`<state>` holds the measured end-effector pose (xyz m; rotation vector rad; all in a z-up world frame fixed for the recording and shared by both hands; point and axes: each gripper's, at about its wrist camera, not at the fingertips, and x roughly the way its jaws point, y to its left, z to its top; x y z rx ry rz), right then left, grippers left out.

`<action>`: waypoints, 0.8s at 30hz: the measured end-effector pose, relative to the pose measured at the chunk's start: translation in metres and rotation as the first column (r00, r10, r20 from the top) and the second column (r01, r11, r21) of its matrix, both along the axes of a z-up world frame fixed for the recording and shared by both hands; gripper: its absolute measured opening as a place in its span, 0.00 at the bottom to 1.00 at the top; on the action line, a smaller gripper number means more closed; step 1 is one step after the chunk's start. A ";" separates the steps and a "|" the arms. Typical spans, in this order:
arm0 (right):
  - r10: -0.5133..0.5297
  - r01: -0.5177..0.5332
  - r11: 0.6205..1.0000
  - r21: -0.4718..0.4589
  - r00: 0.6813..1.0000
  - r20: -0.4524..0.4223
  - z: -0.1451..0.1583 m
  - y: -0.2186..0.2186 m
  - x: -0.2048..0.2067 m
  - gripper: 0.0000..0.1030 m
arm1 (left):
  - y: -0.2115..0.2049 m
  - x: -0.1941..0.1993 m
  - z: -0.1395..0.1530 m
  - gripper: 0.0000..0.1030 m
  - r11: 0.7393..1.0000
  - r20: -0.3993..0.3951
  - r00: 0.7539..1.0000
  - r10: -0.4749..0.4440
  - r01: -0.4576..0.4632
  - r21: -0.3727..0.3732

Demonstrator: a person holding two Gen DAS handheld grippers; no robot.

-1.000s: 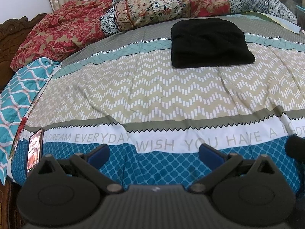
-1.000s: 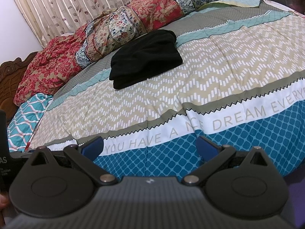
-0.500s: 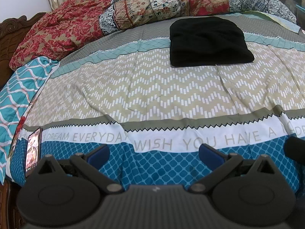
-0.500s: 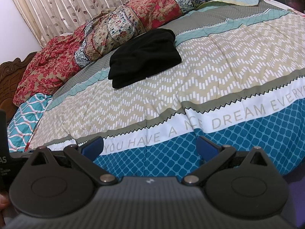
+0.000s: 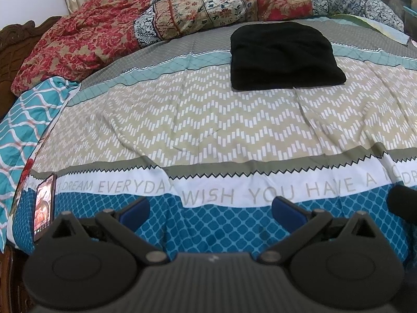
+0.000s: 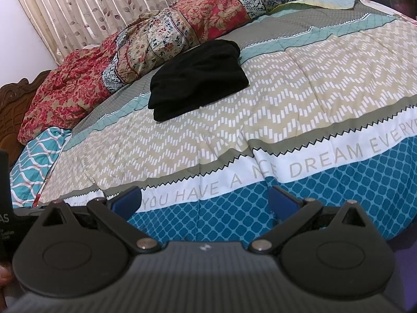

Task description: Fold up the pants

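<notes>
While both claws hang above the near edge, the scene is so:
Bed [image 5: 208, 120]: covered by a patterned sheet.
Quilt [image 5: 182, 18]: crumpled along the far side.
Pants [image 5: 284, 54]: black, folded, lying on the far half of the bed.
Left claw [image 5: 210, 210]: spread apart, empty.
Right claw [image 6: 204, 202]: spread apart, empty.
Phone [image 5: 44, 207]: at the left edge.

One folded pair of black pants [image 5: 284, 57] lies at twelve o'clock on the one patterned bedspread [image 5: 208, 130]. One phone [image 5: 44, 206] rests at nine o'clock by the bed's edge. One rumpled floral quilt [image 5: 182, 18] is heaped at eleven o'clock. Two grippers show, the left gripper [image 5: 211, 208] and the right gripper [image 6: 206, 200], each with two blue-padded fingers.
</notes>
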<state>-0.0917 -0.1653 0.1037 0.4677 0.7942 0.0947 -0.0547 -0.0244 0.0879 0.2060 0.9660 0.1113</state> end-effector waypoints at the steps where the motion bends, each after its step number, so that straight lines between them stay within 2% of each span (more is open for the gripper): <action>1: 0.001 -0.001 1.000 0.000 1.000 0.000 0.000 0.000 0.000 1.00 | 0.000 0.000 0.000 1.00 1.000 0.000 1.000 0.001 -0.001 0.000; 24: -0.003 0.003 1.000 0.003 1.000 -0.008 -0.002 -0.002 0.001 1.00 | -0.003 0.002 -0.003 1.00 1.000 -0.011 1.000 -0.008 0.008 -0.004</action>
